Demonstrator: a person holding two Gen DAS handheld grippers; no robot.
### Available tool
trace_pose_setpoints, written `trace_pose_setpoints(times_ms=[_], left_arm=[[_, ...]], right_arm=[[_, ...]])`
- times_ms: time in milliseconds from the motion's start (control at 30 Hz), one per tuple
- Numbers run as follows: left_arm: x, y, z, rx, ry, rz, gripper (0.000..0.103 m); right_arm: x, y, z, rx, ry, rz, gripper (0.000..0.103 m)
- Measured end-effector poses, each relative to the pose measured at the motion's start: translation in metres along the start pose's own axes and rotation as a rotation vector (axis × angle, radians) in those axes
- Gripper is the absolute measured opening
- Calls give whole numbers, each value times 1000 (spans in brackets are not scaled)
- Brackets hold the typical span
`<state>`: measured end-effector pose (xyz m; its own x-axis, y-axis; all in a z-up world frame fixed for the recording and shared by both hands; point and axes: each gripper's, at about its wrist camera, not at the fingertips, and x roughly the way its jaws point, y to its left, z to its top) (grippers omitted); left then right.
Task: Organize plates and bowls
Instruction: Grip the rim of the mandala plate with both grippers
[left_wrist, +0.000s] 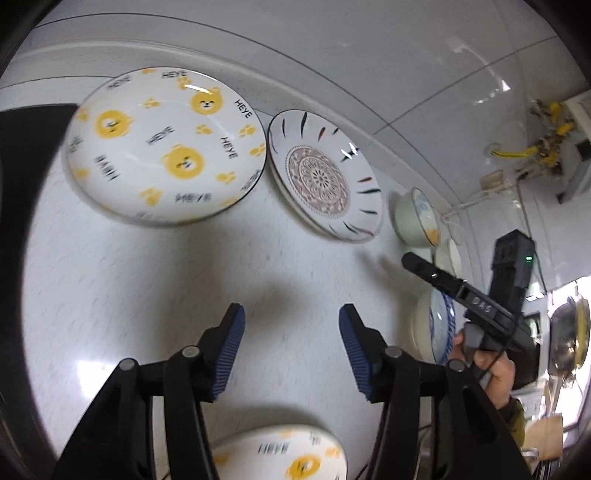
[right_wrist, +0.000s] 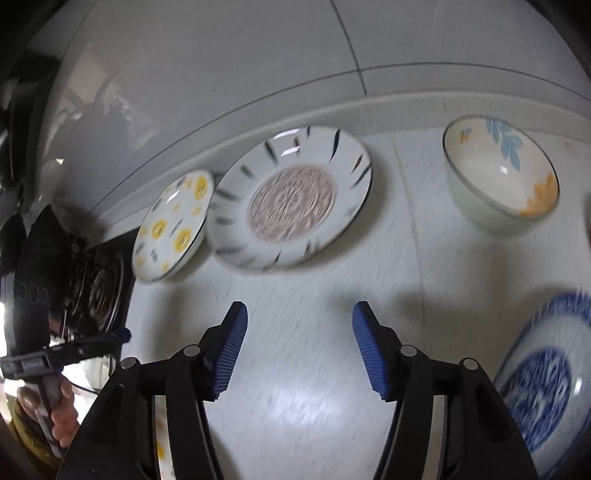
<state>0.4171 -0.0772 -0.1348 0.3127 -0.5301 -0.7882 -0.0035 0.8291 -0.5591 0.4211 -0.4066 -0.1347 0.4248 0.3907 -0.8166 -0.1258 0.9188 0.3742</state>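
On the white counter (left_wrist: 122, 266), a yellow-bear plate (left_wrist: 166, 147) lies at the back left, with a mandala plate (left_wrist: 325, 177) to its right. Beyond that stand a small leaf-print bowl (left_wrist: 417, 218) and a blue-patterned bowl (left_wrist: 439, 325). A second bear plate (left_wrist: 280, 454) lies under my left gripper (left_wrist: 291, 332), which is open and holds nothing. My right gripper (right_wrist: 299, 332) is open too, over bare counter, with the mandala plate (right_wrist: 291, 199) ahead of it, the bear plate (right_wrist: 173, 225) to its left, the leaf-print bowl (right_wrist: 502, 173) to its right and the blue-patterned bowl (right_wrist: 543, 373) near right.
A black stove burner (right_wrist: 103, 291) sits at the counter's left end. A tiled wall (right_wrist: 221, 74) runs along the back. Past the counter's right end are yellow pipe fittings (left_wrist: 546, 140) and a metal pot (left_wrist: 569, 336). A hand (left_wrist: 495, 373) grips the other tool's handle.
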Motion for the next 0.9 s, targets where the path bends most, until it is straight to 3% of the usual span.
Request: trace_pose_setpoints(times_ms=[167,400,533,733,900], left_arm=[[47,-11,29,-61,-5,18,52],[83,-11,49,-137,-36,66,52],[94,-9,56,-186,-44,55,52],[102,-14,63,-210,-107,59,50],[113,-16,71,-259,-115,15,50]], right_arm=[[15,-13,45,10,-45,-54,55],[40,-24,88,7,-46,-111,55],[57,-28,100,16,-33,-109,54],[70,-17,111,-64,-8,-129,52],[82,-5,116,-159,30,-152,48]])
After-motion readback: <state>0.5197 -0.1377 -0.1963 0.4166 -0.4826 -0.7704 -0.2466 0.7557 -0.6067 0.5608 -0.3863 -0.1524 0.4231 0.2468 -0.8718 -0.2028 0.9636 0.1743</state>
